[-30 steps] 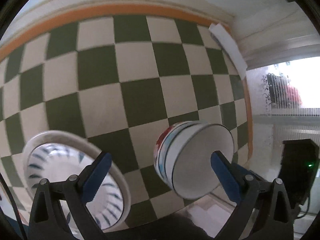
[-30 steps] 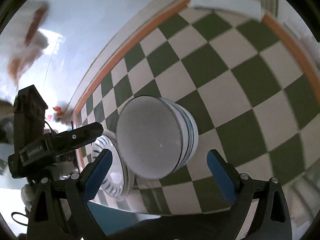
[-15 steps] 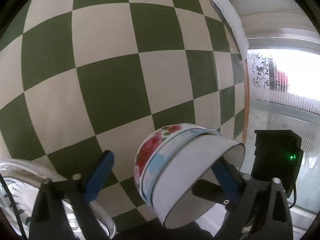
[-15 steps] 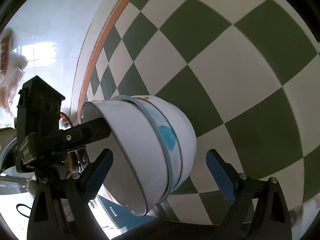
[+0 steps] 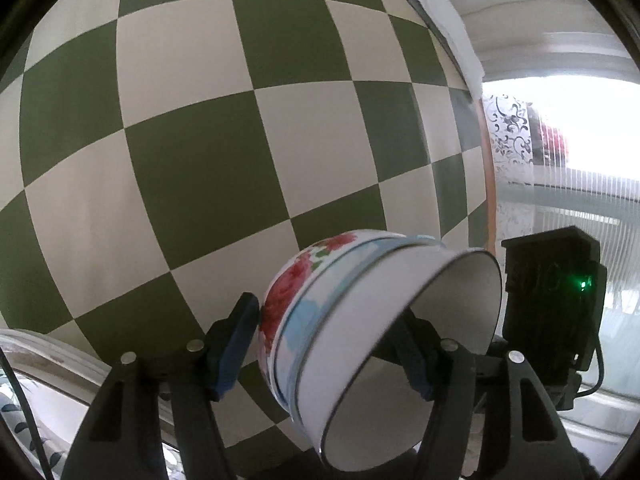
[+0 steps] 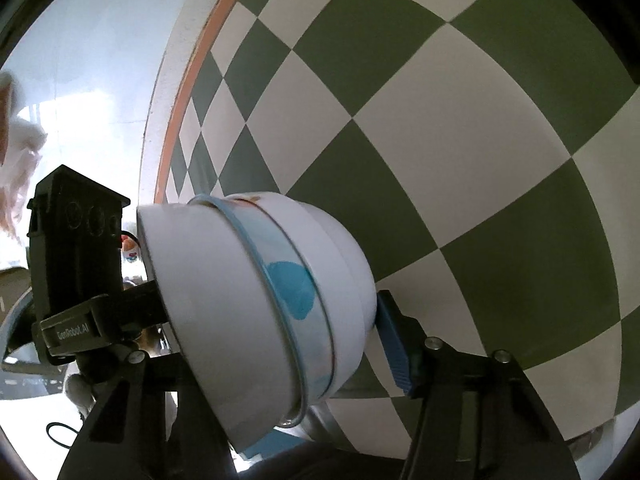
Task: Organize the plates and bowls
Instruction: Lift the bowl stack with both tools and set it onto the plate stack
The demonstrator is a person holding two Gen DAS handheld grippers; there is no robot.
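Left wrist view: where are the bowls?
– The stack of bowls [image 5: 360, 320] lies tipped on its side above the checkered counter [image 5: 200, 120]. The left gripper [image 5: 332, 344] has its jaws clamped on it, one pad on the flowered bottom bowl, the other inside the white top one. A plate [image 5: 52, 350] sits left of the stack (only its rim shows).
– And right wrist?
– The right gripper [image 6: 276, 332] holds the same stack: one pad presses its base, the other jaw is hidden behind it.

Black hand-held gripper [image 5: 332, 344], blue pads [image 5: 236, 340], seemingly ribbed
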